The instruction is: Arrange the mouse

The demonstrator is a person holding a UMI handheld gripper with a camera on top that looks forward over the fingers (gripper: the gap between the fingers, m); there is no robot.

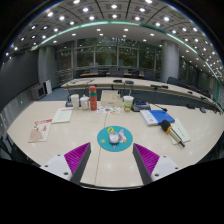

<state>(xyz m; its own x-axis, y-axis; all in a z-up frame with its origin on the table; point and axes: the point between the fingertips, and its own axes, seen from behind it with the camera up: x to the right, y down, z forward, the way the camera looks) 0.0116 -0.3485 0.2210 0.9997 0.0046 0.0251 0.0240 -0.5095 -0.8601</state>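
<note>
- The gripper (pixel 112 160) sits at the lower middle of the frame, level.
- Its two fingers (pixel 74 157) are spread wide apart, purple pads facing inward, holding nothing.

No readable text, labels, brands or numbers anywhere. The papers (pixel 42 130) and the booklet (pixel 158 116) on the table (pixel 100 170) carry print, but it's too small to make out. Same for the bottle (pixel 93 97) and cups (pixel 127 102) at the far edge: nothing legible on them.
</note>
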